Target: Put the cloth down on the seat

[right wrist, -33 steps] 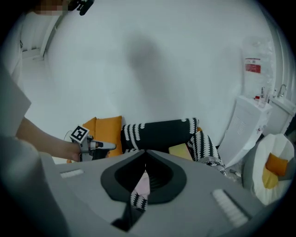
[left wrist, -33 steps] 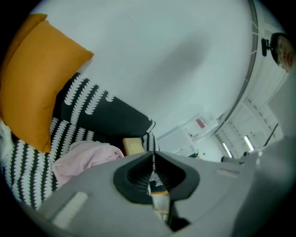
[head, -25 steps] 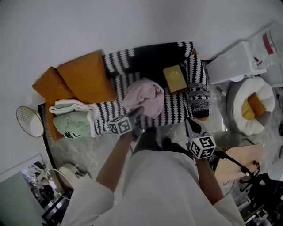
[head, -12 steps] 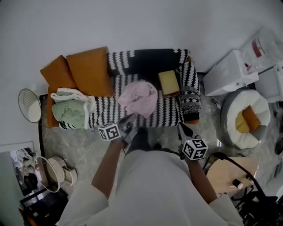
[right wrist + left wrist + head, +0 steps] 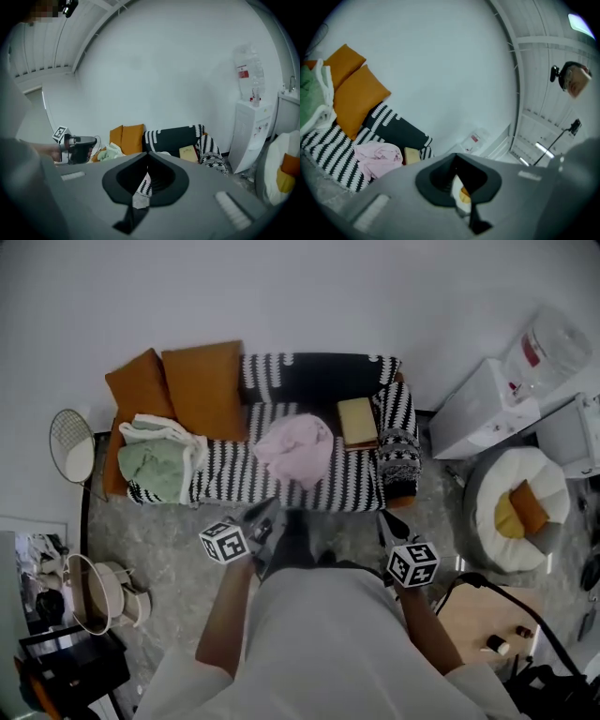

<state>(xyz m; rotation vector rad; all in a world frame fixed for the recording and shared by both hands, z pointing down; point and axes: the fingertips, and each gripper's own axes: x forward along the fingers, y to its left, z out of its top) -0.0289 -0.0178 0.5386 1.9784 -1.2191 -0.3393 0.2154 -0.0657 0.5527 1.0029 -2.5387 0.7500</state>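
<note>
The pink cloth (image 5: pixel 298 448) lies crumpled on the black-and-white striped sofa seat (image 5: pixel 230 479), near the middle; it also shows in the left gripper view (image 5: pixel 377 157). My left gripper (image 5: pixel 261 517) hangs in front of the sofa's front edge, over the floor, shut and holding nothing. My right gripper (image 5: pixel 386 525) is level with it further right, below the sofa's right arm, jaws together and empty. Neither touches the cloth. In the right gripper view the left gripper (image 5: pixel 95 140) shows at left, held in a hand.
Two orange cushions (image 5: pixel 187 385) and a green-and-white blanket (image 5: pixel 159 460) fill the sofa's left end; a yellow book (image 5: pixel 357 421) lies right of the cloth. A water dispenser (image 5: pixel 487 399), round white pet bed (image 5: pixel 520 507) and wooden stool (image 5: pixel 487 615) stand right. A fan (image 5: pixel 70 446) is at left.
Both grippers have drawn back from the sofa toward the person. The left gripper, a second ago at the cloth's near edge, now sits clear of it. The cloth stays on the seat.
</note>
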